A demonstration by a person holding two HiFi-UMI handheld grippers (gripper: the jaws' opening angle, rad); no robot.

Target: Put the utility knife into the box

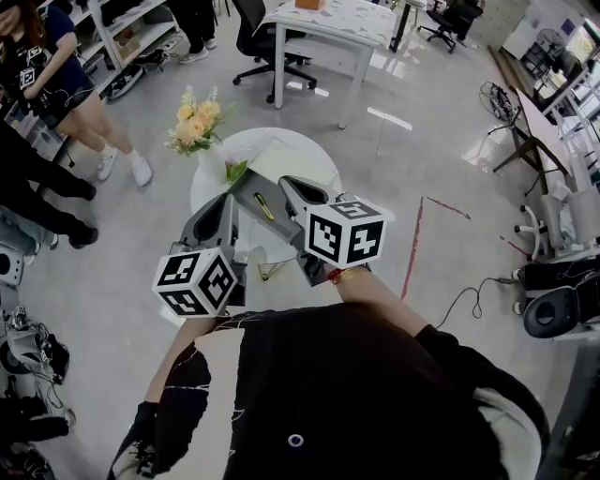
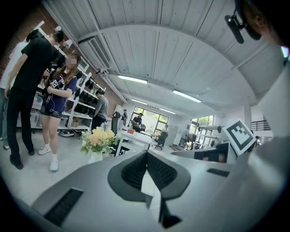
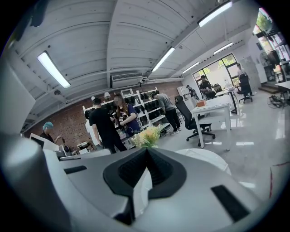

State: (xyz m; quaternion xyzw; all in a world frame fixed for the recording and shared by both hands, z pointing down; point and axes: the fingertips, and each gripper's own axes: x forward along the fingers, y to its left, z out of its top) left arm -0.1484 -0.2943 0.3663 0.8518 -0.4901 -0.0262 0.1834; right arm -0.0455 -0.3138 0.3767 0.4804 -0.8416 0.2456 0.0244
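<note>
A yellow and black utility knife (image 1: 264,206) lies on a dark grey tray-like surface (image 1: 246,192) on the round white table (image 1: 314,155); I cannot tell whether that surface is the box. A pale flat sheet or lid (image 1: 279,155) lies just beyond it. My left gripper (image 1: 229,200) hangs to the knife's left and my right gripper (image 1: 287,182) to its right, both above the table and apart from the knife. The left gripper (image 2: 146,155) has its ribbed pads together with nothing between them. The right gripper (image 3: 146,151) is likewise shut and empty. Neither gripper view shows the knife.
A vase of yellow flowers (image 1: 197,124) stands at the table's far left edge. Several people (image 1: 56,75) stand by shelves at the left. Beyond the table are a white desk (image 1: 328,23) and an office chair (image 1: 267,42). A red tape line (image 1: 412,246) marks the floor at the right.
</note>
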